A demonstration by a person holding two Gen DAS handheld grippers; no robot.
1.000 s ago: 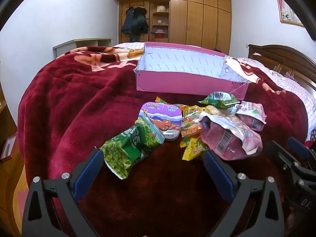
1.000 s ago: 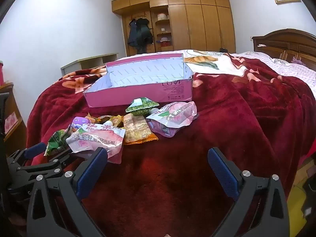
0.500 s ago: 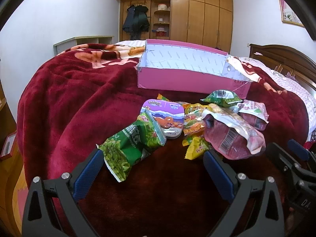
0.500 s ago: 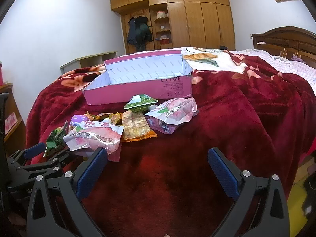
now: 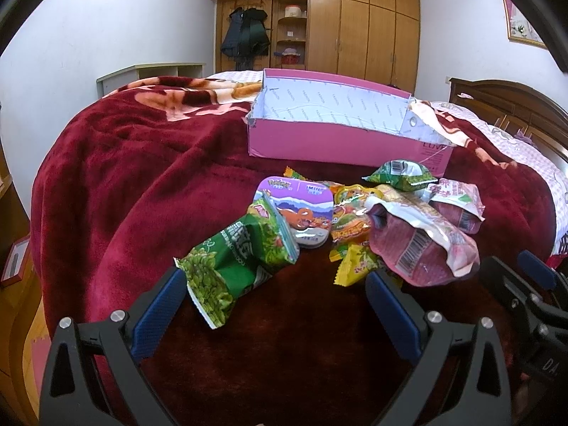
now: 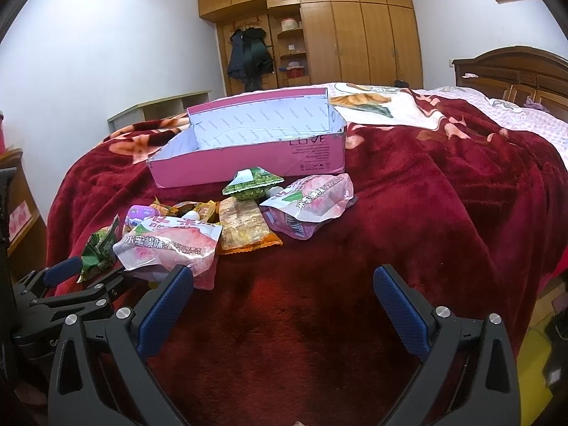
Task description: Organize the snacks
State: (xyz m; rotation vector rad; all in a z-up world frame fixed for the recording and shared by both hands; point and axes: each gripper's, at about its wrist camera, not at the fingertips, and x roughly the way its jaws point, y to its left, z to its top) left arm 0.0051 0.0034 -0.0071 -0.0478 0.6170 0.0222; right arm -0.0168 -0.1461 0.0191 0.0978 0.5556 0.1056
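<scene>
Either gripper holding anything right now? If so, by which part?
Nothing is held. The left gripper is open, with the green snack bag's corner just inside its left finger. The right gripper is open over bare blanket.

The pink box (image 6: 312, 156) reads "LOVE"; the pink pouch (image 6: 170, 245) bears Chinese characters "水蜜桃味".
</scene>
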